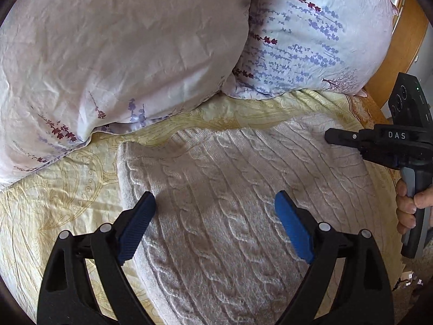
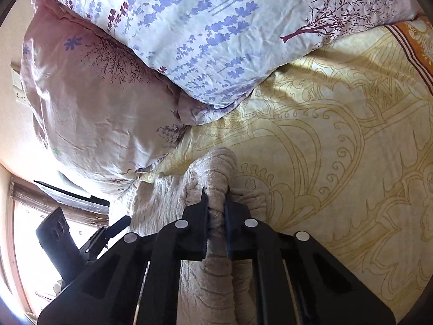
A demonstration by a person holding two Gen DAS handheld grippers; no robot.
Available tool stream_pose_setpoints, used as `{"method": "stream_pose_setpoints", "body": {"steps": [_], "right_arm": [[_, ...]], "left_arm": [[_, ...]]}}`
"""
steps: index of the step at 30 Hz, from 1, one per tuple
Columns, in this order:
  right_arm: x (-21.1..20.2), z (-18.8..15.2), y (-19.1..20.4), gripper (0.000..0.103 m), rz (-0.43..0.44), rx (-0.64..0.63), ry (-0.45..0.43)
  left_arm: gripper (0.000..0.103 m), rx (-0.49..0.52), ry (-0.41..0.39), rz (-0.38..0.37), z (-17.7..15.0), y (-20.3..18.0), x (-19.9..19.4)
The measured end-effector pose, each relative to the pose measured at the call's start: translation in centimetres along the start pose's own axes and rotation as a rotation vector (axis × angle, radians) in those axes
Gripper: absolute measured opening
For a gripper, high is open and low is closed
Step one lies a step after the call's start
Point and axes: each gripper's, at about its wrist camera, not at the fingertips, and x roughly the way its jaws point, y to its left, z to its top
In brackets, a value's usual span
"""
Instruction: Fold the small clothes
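While the left gripper (image 1: pixel 215 207) hangs wide open and empty over the cable-knit sweater (image 1: pixel 230 203), the right gripper (image 2: pixel 215 203) pinches a fold of that knit on the yellow bedspread (image 2: pixel 338 149).

Cloth, plastic and wood finishes
Sweater (image 1: pixel 216 216): thick cable-knit, fuzzy, matt. Pillows (image 1: pixel 121 54): thin printed cotton, creased, faint sheen. Bedspread (image 2: pixel 338 162): smooth printed cloth. Left tool (image 1: pixel 215 216): matt black plastic, ribbed blue pads (image 1: pixel 293 230). Headboard (image 1: pixel 397 48): glossy varnished wood
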Motion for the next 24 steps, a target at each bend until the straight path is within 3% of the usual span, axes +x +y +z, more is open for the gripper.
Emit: {"method": "stream_pose_setpoints", "body": {"steps": [6,11,13,15,17,24], "right_arm": [[0.9,-1.0,-2.6,0.009,0.009,0.094,0.011],[0.4,-0.9,-2.6,0.011,0.022,0.087,0.018],[-0.9,-1.3,-2.1,0.025,0.014,0.065,0.003],[-2.6,-2.2,-1.8,0.036,0.009,0.034,-0.017],[-3.8,-3.3,-1.8,0.037,0.021,0.034,-0.018],[-5.2,-8.0,-1.6,0.037,0.047,0.042,0.008]], "left_arm": [[0.090,-0.010,0.052,-0.025,0.3,0.0,1.4],[0.092,-0.037,0.056,-0.067,0.7,0.7,2.0],[0.089,-0.060,0.017,-0.080,0.4,1.1,0.5],[0.089,-0.076,-0.029,-0.088,-0.5,1.6,-1.6],[0.089,-0.093,-0.045,-0.084,-1.8,2.1,-3.1],[0.089,-0.207,0.015,-0.065,-6.8,3.6,-4.2]]}}
